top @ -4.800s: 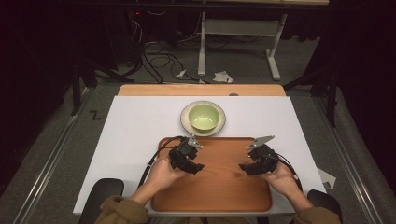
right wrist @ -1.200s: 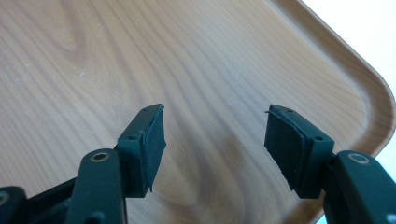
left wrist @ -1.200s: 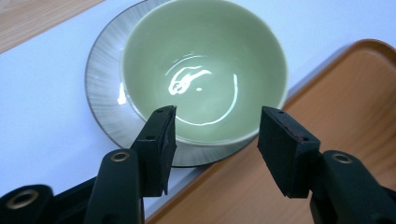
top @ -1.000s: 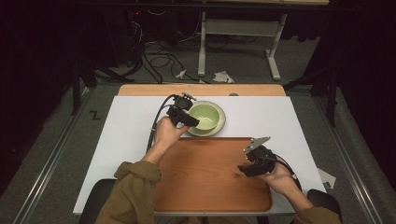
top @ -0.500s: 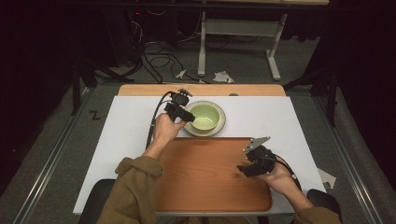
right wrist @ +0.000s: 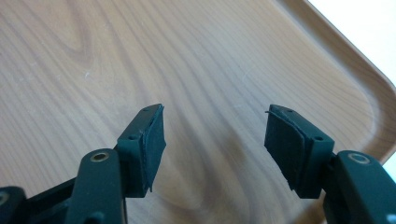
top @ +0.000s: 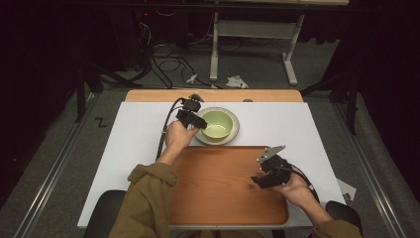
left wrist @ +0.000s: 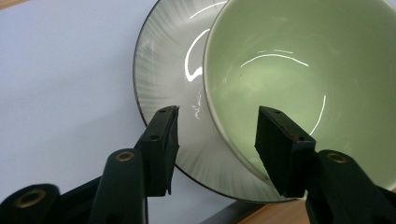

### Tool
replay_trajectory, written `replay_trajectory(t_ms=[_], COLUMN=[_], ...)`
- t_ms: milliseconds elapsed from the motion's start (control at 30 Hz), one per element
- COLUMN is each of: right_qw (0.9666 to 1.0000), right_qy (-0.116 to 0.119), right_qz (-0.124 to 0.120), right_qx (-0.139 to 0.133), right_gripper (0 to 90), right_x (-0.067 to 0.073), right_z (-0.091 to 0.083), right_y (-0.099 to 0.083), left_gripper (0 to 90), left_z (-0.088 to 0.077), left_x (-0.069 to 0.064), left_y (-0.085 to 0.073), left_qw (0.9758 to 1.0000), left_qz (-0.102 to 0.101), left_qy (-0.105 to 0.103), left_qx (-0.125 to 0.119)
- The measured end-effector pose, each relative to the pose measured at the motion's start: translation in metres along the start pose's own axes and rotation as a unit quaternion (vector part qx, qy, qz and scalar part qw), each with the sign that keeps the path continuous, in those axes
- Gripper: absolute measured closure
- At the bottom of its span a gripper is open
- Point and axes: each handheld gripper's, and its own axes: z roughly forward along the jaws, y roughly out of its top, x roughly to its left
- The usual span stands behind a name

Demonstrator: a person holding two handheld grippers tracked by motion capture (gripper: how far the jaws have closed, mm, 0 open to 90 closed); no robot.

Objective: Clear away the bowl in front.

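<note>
A pale green bowl (top: pixel 218 123) (left wrist: pixel 289 70) stands on a grey ribbed plate (top: pixel 236 131) (left wrist: pixel 168 70) on the white table, just beyond the wooden tray (top: pixel 218 193) (right wrist: pixel 93 56). My left gripper (top: pixel 198 121) (left wrist: pixel 217 140) is at the bowl's left rim. One jaw hangs over the plate outside the bowl and the other inside it. Its jaws have just been closing a little with the rim between them, and a gap still shows on both sides. My right gripper (top: pixel 257 178) (right wrist: pixel 215 135) hovers open over the tray's right part, with nothing between its fingers.
The white table top (top: pixel 138 144) carries the tray at the front, and a wooden strip (top: pixel 213 95) runs along its far edge. Beyond the table are cables and a desk frame (top: pixel 252 29) on the floor.
The left gripper has gone from the tray up to the bowl, and in the last second it sank slightly at the rim. The right gripper has kept still.
</note>
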Motion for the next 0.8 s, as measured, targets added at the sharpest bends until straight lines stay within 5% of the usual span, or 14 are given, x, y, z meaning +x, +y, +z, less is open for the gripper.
replay_trajectory(t_ms=[467, 800], right_qw=[1.0, 1.0], right_qy=[0.001, 0.002], right_qz=[-0.002, -0.004], right_qx=[-0.005, -0.004], right_gripper=[38.2, 38.1], right_x=[0.0, 0.001], right_z=[-0.002, -0.001], right_y=[0.0, 0.0], left_gripper=[61.1, 75.0], left_z=[0.018, 0.029], left_x=[0.005, 0.004], left_y=[0.006, 0.005], left_qw=[0.9992, 0.9988], left_qz=[-0.038, -0.044], left_qy=[-0.012, -0.022], left_qx=[-0.005, 0.002])
